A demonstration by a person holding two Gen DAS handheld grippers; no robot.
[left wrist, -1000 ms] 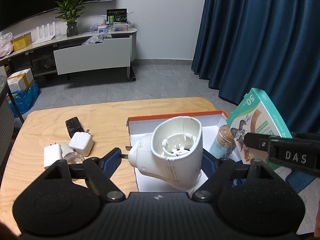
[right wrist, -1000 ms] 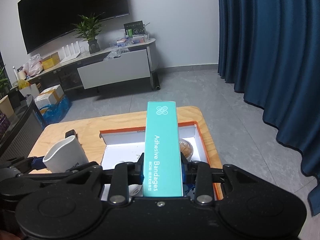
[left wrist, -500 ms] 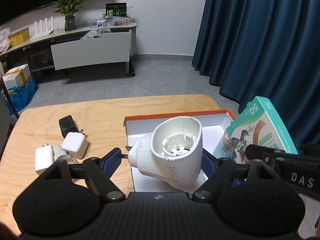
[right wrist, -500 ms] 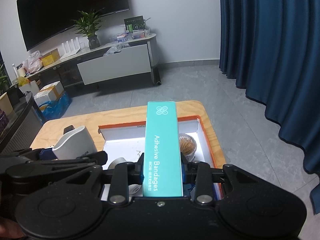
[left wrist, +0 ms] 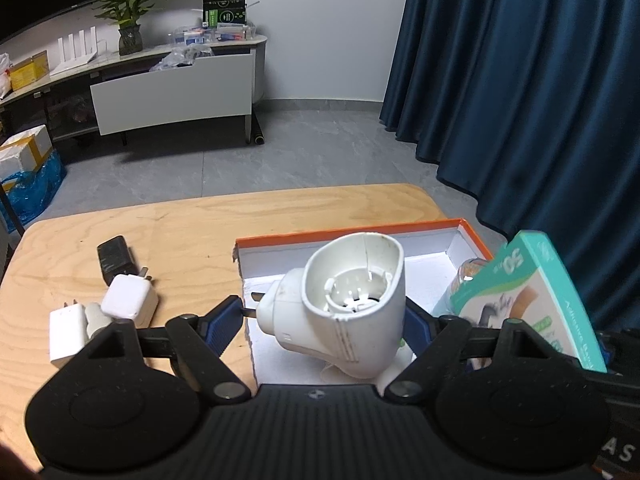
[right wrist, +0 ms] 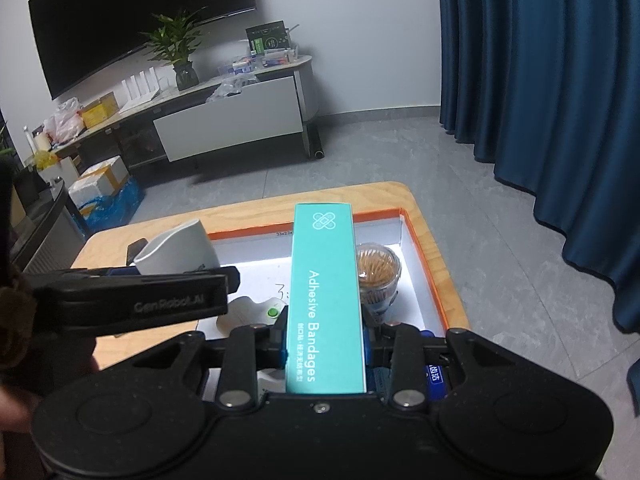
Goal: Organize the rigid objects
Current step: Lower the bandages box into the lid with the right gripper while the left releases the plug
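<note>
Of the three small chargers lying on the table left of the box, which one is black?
The far one: the black charger lies behind the square white charger; the flat white charger is nearest the camera.

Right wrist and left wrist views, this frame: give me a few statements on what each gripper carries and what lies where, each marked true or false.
1. The right gripper carries a teal box of adhesive bandages. True; its fingers are opening, the box still between them.
2. The left gripper is empty. False: a white plug-in device sits between its fingers.
3. A clear jar of toothpicks stands inside the orange-rimmed box. True.
4. The white chargers lie inside the orange-rimmed box. False: they lie on the wooden table, left of the box.
5. The black adapter lies on the table beside the chargers. True.
</note>
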